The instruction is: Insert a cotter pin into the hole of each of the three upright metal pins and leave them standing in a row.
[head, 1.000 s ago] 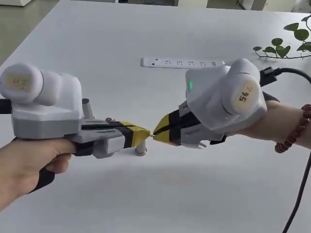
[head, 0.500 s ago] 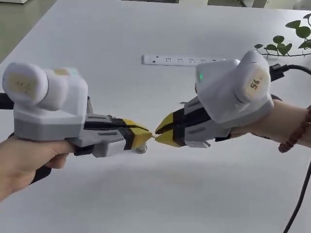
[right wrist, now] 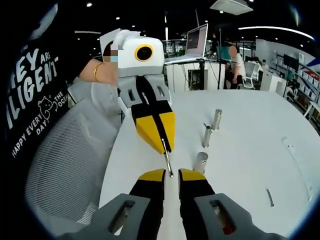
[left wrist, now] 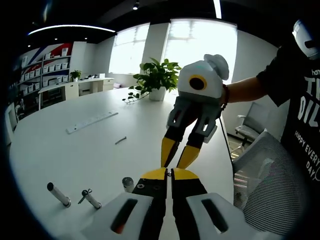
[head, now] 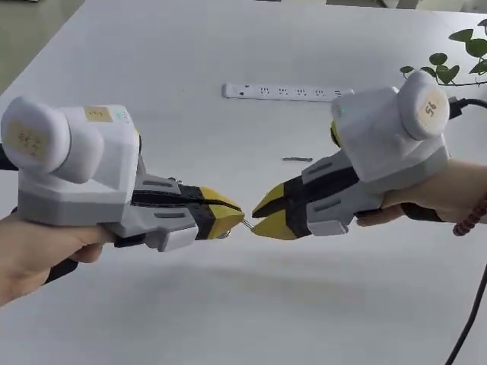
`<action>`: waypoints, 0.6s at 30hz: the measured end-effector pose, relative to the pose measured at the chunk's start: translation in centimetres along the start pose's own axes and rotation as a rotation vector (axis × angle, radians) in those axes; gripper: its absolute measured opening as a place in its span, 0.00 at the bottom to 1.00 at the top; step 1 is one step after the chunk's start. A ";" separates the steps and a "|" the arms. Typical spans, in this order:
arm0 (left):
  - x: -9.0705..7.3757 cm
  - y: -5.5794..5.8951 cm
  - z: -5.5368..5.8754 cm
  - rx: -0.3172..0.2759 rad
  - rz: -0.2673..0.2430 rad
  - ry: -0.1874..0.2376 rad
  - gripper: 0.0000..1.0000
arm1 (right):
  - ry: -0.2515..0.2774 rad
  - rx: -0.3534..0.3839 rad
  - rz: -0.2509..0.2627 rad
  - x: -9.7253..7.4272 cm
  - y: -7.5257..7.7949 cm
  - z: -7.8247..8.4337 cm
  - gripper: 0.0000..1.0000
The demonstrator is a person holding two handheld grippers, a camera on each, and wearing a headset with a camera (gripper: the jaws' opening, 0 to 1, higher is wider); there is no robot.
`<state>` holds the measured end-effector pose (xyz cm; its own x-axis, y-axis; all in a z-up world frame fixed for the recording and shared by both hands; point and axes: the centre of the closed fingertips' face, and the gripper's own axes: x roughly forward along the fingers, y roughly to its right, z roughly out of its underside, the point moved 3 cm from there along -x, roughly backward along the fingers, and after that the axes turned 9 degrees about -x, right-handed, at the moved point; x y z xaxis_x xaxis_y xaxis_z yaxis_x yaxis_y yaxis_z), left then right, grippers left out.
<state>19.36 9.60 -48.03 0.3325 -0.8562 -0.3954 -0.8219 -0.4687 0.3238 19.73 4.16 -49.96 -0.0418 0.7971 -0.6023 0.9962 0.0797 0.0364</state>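
A white surface (head: 228, 304) is spread under everything. The left gripper (head: 237, 219) is held at the near left and the right gripper (head: 262, 214) at the near right, tip to tip above the surface. The left gripper's fingers (right wrist: 156, 131) are closed on a held cotter pin (right wrist: 167, 159), which sticks out towards the right gripper. The right gripper's fingers (left wrist: 167, 150) are parted, and the free end of the held cotter pin is seen at the gap between them.

A potted plant (left wrist: 155, 77) is placed at the far right, and a white power strip (head: 288, 93) is laid across the far side.

In the right gripper view, three metal pins are stood upright in a row just beyond the fingers: a first pin (right wrist: 200, 162) nearest, a middle pin (right wrist: 207, 136) and a last pin (right wrist: 217, 119). A fitted cotter pin (left wrist: 85, 193) is seen through the top of the middle pin. A loose cotter pin (head: 297, 160) is left flat between the grippers and the power strip.
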 end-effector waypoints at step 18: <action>0.0 1.2 -0.3 0.043 0.092 0.026 0.00 | 0.119 0.138 -0.125 0.1 -1.4 -0.1 0.06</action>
<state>18.56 8.94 -47.36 0.2656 -0.9009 -0.3433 -0.8687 -0.3781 0.3200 18.31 4.17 -50.03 -0.1659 0.8517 -0.4971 0.9835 0.1060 -0.1465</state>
